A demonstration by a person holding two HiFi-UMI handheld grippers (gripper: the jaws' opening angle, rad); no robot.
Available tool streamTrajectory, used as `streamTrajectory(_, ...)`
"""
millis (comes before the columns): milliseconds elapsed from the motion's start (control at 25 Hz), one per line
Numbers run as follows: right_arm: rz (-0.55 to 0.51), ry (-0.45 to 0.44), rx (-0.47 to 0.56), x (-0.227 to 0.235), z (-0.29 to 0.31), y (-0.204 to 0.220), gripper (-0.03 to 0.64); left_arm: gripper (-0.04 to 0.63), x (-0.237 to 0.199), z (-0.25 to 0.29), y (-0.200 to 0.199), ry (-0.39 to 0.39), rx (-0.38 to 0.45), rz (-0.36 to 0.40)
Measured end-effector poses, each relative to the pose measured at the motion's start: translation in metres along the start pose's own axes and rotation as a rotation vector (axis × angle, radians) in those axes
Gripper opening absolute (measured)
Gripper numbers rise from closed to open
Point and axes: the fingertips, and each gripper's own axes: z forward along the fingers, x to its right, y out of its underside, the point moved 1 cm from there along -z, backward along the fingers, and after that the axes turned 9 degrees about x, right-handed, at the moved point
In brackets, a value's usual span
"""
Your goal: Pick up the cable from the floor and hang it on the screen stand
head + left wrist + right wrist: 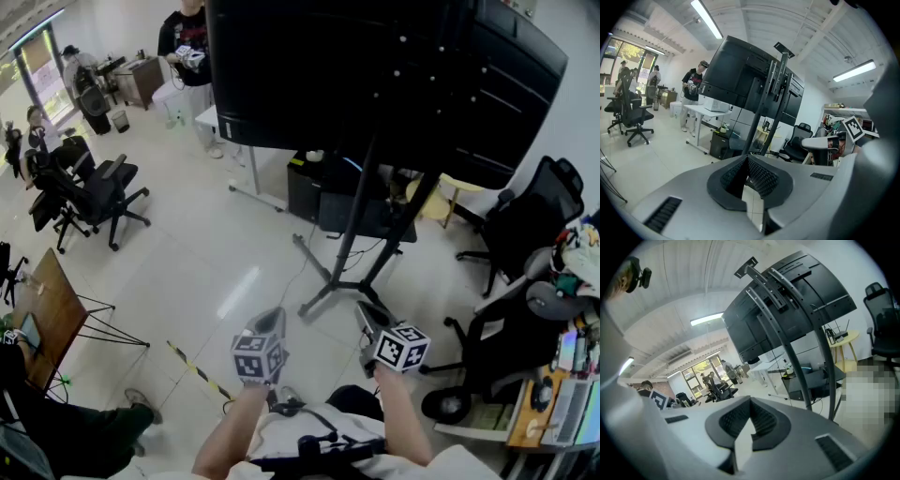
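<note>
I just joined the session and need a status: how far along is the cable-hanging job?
Done: nothing visible; the thin cable seems to lie on the floor by the screen stand's foot. In hand: nothing; left gripper and right gripper are shut and empty. Left: grasp the cable, lift it, hang it on the stand.

Ahead of us the black metal tripod screen stand point(361, 220) rises from the pale tiled floor point(216, 272), carrying the large dark flat screen point(375, 75) at its top. Behind its legs sits a low black cabinet point(323, 197), with a small round yellow side table point(450, 192) to its right. One black mesh office chair point(108, 192) stands well off to our left, another black office chair point(525, 225) to our right. A brown wooden table point(56, 309) lies at our near left, and a yellow-and-black striped bar point(199, 372) lies on the floor between it and us.
</note>
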Motion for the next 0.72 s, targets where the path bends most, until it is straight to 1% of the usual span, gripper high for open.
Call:
streamTrajectory(80,-0.015,0.006,0.005,-0.004,0.006,-0.005,0.000,0.000,-0.006,0.009,-0.002,0.002,-0.006,0.000)
streamTrajectory(160,-0.014,-0.007,0.023,-0.006,0.014,-0.010,0.002,0.000,-0.011,0.019,-0.004,0.005,-0.011,-0.001)
streamTrajectory(360,0.039,-0.057,0.069,0.001,0.039,-0.024,0.002,0.000,-0.023,0.058,-0.009,0.018,-0.017,0.002)
streamTrajectory(440,0.061,-0.061,0.080,0.014,0.054,-0.026,0.002,0.000,-0.027,0.079,-0.012,0.021,-0.019,0.006)
streamTrajectory(560,0.022,-0.037,0.069,0.035,0.082,-0.034,0.002,0.000,-0.033,0.113,-0.021,0.025,-0.015,0.009)
streamTrajectory(720,-0.029,-0.035,0.068,0.058,0.127,-0.057,0.002,0.000,-0.045,0.164,-0.032,0.025,-0.017,0.006)
